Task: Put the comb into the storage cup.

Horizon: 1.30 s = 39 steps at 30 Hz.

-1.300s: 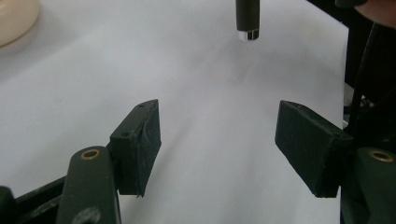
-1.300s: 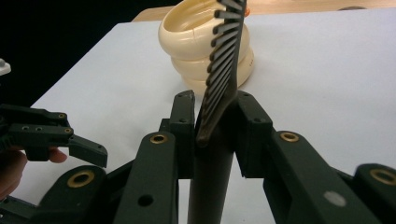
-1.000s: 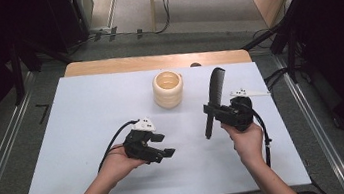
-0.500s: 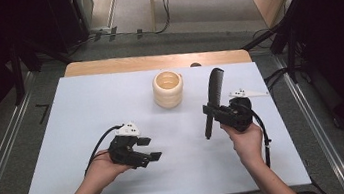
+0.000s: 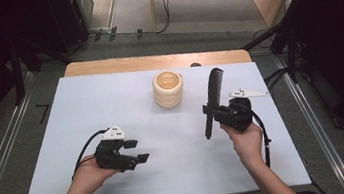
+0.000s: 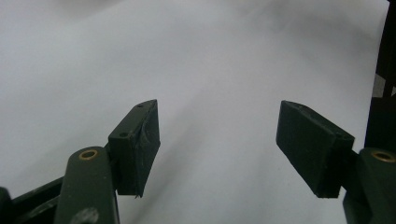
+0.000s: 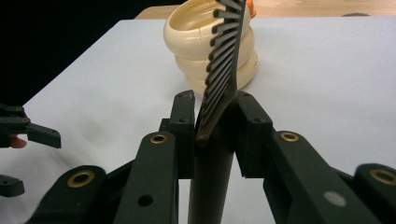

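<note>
Two grippers work the table: the right gripper (image 5: 211,112) clamps a black comb (image 5: 212,99) upright, the cream holder (image 5: 168,89) just beyond-left, while the left gripper (image 5: 136,151) stands open, farther off.

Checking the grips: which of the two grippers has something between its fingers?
The right gripper: its fingers clamp a black comb. The left gripper is open, nothing between its fingers.

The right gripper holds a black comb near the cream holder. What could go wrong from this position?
1. The right gripper clamps the comb low on its handle, so the long toothed part sticks out; it might pivot or slip in the pads.
2. The cream ringed holder stands free on the table; a sideways bump from the comb could tip or push it.
3. The left gripper is open and apart, so it cannot steady the holder.
</note>
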Motion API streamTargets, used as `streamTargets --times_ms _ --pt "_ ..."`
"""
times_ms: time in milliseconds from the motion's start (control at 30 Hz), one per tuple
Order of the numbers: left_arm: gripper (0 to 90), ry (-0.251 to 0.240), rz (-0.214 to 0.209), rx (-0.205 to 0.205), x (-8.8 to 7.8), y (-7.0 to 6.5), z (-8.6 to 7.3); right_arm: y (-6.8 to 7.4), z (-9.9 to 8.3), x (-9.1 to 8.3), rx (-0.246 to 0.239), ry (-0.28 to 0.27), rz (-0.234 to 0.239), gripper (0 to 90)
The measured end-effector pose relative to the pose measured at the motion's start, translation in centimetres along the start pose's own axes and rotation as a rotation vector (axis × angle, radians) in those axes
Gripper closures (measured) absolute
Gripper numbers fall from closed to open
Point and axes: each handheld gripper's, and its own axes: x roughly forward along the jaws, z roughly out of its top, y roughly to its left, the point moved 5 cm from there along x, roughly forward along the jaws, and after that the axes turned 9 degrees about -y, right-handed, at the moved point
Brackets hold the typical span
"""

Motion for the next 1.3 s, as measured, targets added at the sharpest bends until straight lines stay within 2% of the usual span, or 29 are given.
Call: streamTargets --times_ms 367,667,933,1300 --pt "31.2 -0.01 0.048 -0.059 -1.9 0.9 -1.3 0.2 0.1 0.0 -0.028 -0.027 -0.007 70.1" --pt "31.2 -0.015 0.084 -0.086 -2.9 1.4 -2.0 0.9 0.4 0.4 -0.058 -0.051 0.003 70.1" --pt "31.2 -0.02 0.11 -0.107 -3.7 1.7 -2.5 1.7 0.6 1.2 -0.08 -0.048 0.022 70.1" --pt "31.1 -0.023 0.145 -0.131 -4.3 1.8 -3.1 2.1 1.2 2.2 -0.078 -0.056 0.044 70.1"
